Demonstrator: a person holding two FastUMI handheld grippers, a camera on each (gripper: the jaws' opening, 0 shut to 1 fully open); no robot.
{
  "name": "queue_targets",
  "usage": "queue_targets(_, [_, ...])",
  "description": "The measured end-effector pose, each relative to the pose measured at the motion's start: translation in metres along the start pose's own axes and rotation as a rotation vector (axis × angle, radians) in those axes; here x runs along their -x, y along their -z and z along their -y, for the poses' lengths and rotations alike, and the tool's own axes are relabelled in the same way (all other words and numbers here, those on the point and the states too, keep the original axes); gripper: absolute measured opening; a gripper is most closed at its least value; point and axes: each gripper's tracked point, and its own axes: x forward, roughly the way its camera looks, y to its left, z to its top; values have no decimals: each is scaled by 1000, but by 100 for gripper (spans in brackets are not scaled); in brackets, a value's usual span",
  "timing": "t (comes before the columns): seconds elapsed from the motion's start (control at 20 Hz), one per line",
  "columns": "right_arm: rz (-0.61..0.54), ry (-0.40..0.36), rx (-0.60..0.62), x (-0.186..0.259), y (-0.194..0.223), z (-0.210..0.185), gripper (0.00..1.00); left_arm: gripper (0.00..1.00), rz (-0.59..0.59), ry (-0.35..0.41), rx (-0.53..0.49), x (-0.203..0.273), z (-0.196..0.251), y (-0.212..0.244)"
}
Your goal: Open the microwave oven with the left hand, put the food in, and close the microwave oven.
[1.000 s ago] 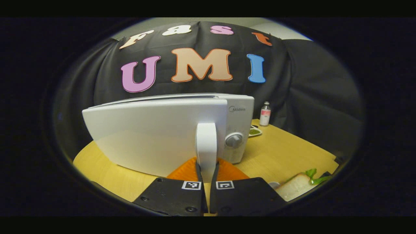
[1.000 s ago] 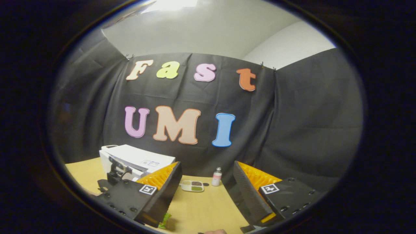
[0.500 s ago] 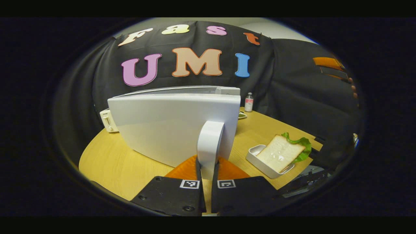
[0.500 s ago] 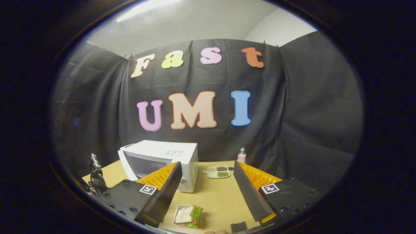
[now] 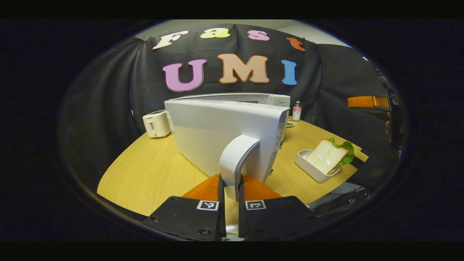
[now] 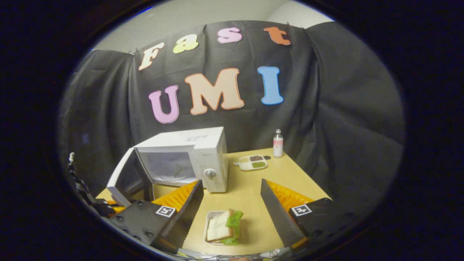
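My left tongs (image 5: 230, 188) are clenched on the door handle (image 5: 235, 159) of the microwave oven (image 6: 195, 156); both fingers press on this white curved handle from the two sides. The door (image 5: 224, 134) is swung out toward me, and in the left gripper view I see its plain white outer face, with the body of the oven behind it. In the right gripper view the oven is a white box standing on the wooden counter (image 6: 250, 188), its door hanging open on the left side. The cavity (image 6: 168, 170) is pale inside and a round plate seems to lie on its floor. A grey round knob (image 6: 210, 173) sits low on the control panel at the right of the cavity.

My right tongs (image 6: 230, 206) are released, with the two fingers wide apart, and they hover above the food (image 6: 224, 228) without touching it. The food is a slice of white bread with a green lettuce leaf, lying in a small white tray (image 6: 208, 221) on the counter in front of the oven, near the front edge.

Farther back on the counter there are a small divided dish (image 6: 251, 162) and a little bottle (image 6: 278, 143) with a pink label. A white toaster (image 5: 156, 124) stands left of the oven.
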Motion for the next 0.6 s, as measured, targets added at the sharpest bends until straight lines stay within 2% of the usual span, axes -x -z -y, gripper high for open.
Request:
queue_targets(0.05, [-28,2,-17,-6,15,0,93,12,-6,-12,11,4,-6,1])
queue_targets(0.1, [-59,10,-27,-12,31,1,97,12,-12,-27,24,7,-12,4])
queue_targets(0.15, [-86,19,-35,-17,45,4,92,12,-26,-51,36,9,-20,9])
queue_targets(0.3, [-153,44,-75,-30,75,11,97,15,-70,-135,65,16,-47,20])
queue_targets(0.6, [-232,63,-129,-44,112,14,97,14,-90,-189,208,33,-76,29])
